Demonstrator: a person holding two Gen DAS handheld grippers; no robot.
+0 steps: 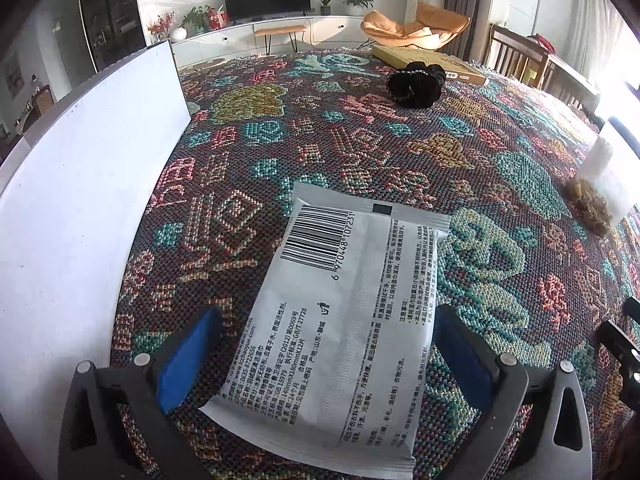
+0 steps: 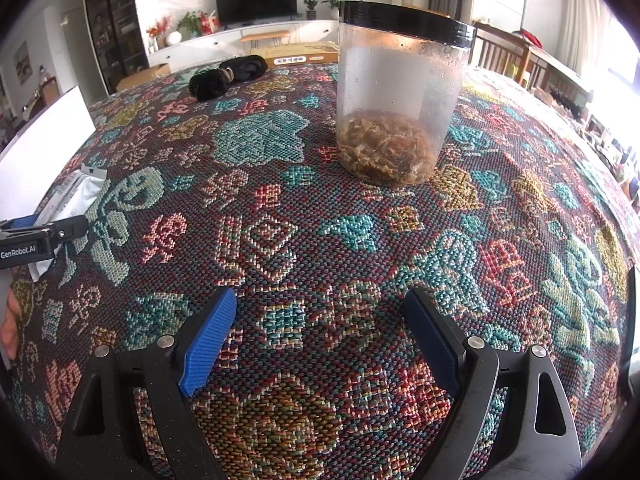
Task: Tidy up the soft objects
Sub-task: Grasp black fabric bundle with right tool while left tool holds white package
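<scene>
A white wet-wipe packet (image 1: 344, 312) with a barcode lies flat on the patterned tablecloth. My left gripper (image 1: 324, 328) is open, its blue-padded fingers (image 1: 188, 352) on either side of the packet's near half, not pressing it. The packet also shows at the left edge of the right wrist view (image 2: 76, 196), with the left gripper's finger beside it. A black scrunchie (image 1: 416, 82) lies far back on the cloth, also in the right wrist view (image 2: 226, 76). My right gripper (image 2: 320, 312) is open and empty above the cloth.
A white box (image 1: 80, 184) stands along the left. A clear jar with a black lid and brown dried bits (image 2: 396, 92) stands ahead of the right gripper; it shows at the right in the left wrist view (image 1: 600, 184). A flat yellow box (image 1: 428, 60) lies at the far edge.
</scene>
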